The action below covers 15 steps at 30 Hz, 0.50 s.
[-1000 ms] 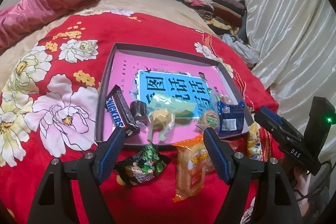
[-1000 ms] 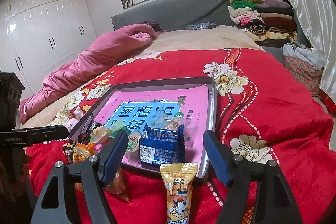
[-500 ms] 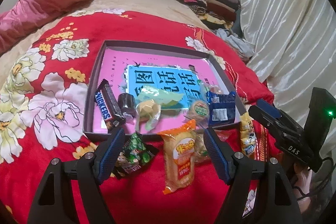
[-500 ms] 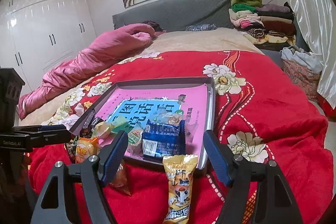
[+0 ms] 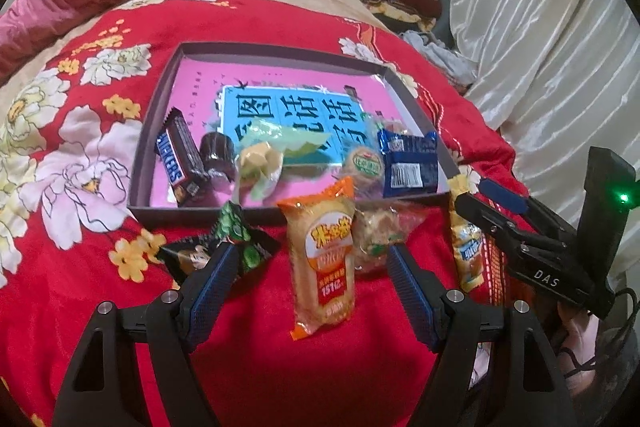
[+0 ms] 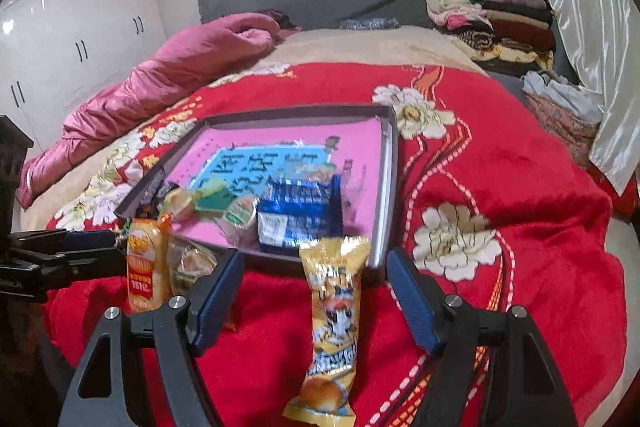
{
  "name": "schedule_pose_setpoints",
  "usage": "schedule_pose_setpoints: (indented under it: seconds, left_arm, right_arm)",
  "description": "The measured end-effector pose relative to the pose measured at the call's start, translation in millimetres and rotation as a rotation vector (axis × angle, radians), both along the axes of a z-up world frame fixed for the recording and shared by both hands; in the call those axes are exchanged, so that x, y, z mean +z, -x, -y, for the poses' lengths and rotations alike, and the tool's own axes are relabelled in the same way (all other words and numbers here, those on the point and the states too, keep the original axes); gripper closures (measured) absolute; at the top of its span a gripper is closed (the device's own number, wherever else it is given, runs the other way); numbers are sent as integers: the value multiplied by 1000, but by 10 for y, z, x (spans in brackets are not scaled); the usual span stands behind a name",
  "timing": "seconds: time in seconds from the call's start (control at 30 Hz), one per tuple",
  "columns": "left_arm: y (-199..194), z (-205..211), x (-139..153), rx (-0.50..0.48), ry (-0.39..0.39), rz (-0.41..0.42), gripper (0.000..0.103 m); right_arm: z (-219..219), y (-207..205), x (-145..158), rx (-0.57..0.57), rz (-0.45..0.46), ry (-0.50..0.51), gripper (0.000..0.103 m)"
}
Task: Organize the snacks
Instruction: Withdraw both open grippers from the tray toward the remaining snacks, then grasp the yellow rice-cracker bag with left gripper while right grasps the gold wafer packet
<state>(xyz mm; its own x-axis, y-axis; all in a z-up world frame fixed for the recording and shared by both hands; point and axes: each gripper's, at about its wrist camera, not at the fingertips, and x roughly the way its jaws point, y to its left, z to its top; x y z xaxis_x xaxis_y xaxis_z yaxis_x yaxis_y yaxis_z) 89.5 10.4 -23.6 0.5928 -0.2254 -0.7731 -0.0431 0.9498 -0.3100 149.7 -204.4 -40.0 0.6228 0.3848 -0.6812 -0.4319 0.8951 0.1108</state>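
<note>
A grey-rimmed box (image 5: 256, 51) with a pink bottom lies on the red flowered blanket and holds a Snickers bar (image 5: 176, 163), a dark cup, a yellow candy, a round green-label snack and a blue packet (image 5: 408, 163). In front of it lie a green-black bag (image 5: 236, 239), an orange packet (image 5: 326, 259), a clear-wrapped pastry (image 5: 376, 231) and a yellow packet (image 6: 334, 323). My left gripper (image 5: 312, 291) is open, empty, astride the orange packet. My right gripper (image 6: 314, 295) is open, empty, astride the yellow packet; the box (image 6: 390, 187) lies just beyond.
A pink quilt (image 6: 168, 75) lies at the far left of the bed. Folded clothes (image 6: 488, 15) are stacked by the grey headboard. A white curtain (image 5: 552, 27) hangs at the right. White wardrobes (image 6: 72, 39) stand at the left.
Both grippers have drawn back toward the near edge of the bed, so the loose packets in front of the box now sit between the fingers. Both stay open and empty.
</note>
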Motion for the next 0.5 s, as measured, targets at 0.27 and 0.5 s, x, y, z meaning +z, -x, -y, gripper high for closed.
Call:
schedule_pose_setpoints:
  seconds: [0.27,0.5]
  left_arm:
    - [11,85,-99,-23,19,-28,25]
    - [15,182,-154,-39,22,-45,25]
  right_arm:
    - [48,68,-138,-18,-83,3,29]
    - [18,92,-258,-15,-140,44,47]
